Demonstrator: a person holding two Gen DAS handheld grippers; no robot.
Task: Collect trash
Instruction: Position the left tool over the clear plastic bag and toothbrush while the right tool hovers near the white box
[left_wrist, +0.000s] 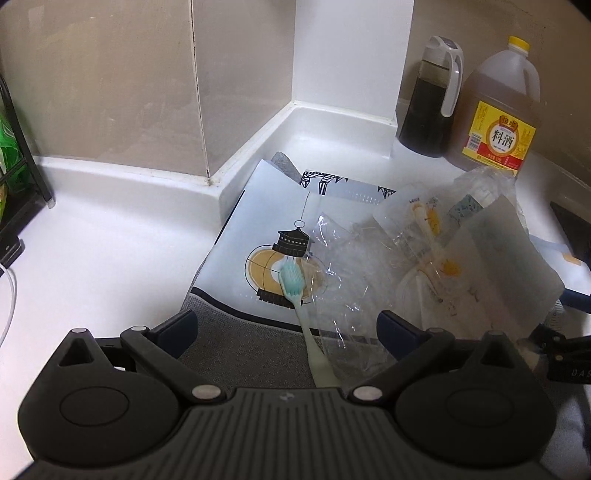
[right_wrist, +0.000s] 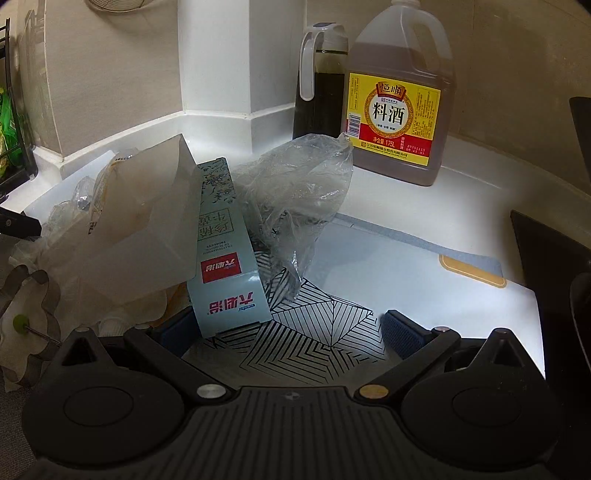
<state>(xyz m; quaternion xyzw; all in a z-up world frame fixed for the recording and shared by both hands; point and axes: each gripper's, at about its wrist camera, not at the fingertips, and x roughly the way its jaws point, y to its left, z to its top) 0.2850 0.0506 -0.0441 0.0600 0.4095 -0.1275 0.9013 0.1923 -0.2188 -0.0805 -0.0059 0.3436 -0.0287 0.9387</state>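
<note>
L gripper (left_wrist: 286, 330) hangs w/ jaws wide apart, nothing between them, over the printed mat (left_wrist: 236, 236), which I'll use as the landmark. On the mat's near-left part lies a toothbrush (left_wrist: 295, 291): slim hard plastic, teal bristle head pointing away toward the lantern print, pale handle running back almost straight under the gripper, so its long axis is roughly in line w/ the fingers. Just right of it on the mat, crinkly clear wrappers (left_wrist: 347, 266), then stiff translucent sheets. R gripper (right_wrist: 284, 330) is also spread open and empty, over the mat's line-patterned corner; a pale-blue carton (right_wrist: 225, 258), flat-sided cardboard, leans w/ its long axis running away, its lower end close to the left finger, contact unclear. Behind it, a crumpled thin plastic bag (right_wrist: 299, 192). Beyond the mat stands a cooking-wine jug (right_wrist: 397, 110). Prob. L arm is nearer the toothbrush, R arm the carton.
</note>
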